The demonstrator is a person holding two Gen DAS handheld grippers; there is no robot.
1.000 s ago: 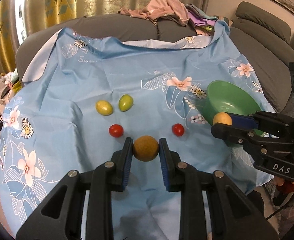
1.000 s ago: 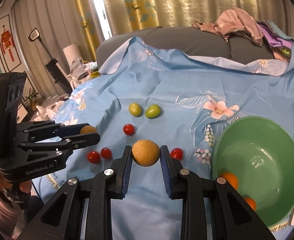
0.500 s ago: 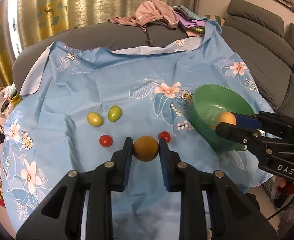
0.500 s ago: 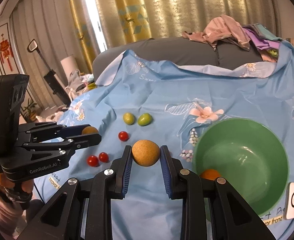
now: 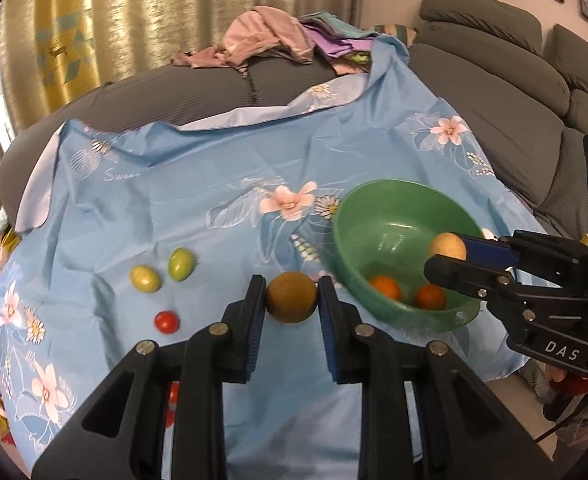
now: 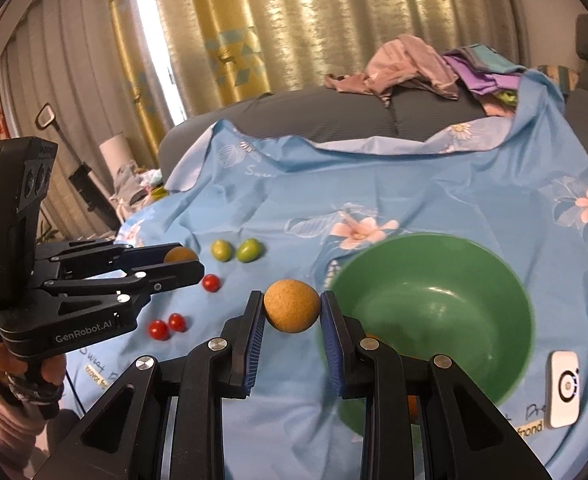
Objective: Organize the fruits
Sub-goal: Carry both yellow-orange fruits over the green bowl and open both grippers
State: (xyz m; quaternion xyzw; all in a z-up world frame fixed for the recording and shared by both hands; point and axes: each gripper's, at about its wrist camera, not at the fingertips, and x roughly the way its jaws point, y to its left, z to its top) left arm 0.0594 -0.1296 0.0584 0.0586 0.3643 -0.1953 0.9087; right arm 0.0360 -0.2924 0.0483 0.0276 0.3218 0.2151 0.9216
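Blue floral cloth [image 5: 198, 200] fills the left wrist view. The left gripper [image 5: 292, 304] is clamped on a brown round fruit [image 5: 291, 297]. At 3 o'clock of it sits the green bowl [image 5: 349, 216] with two orange fruits [image 5: 387, 287] inside. The right gripper [image 5: 451, 258] hangs over the bowl, pinching a tan round fruit [image 5: 447, 245]. Two green fruits [image 5: 181, 264] lie at 10 o'clock, a cherry tomato [image 5: 166, 321] at 9.

From the right wrist, its fingers grip the tan fruit [image 6: 291, 306]; the bowl [image 6: 433, 256] lies at 3 o'clock. At 9 o'clock the left gripper [image 6: 182, 262] holds its brown fruit [image 6: 178, 255], with cherry tomatoes [image 6: 158, 329] beneath.
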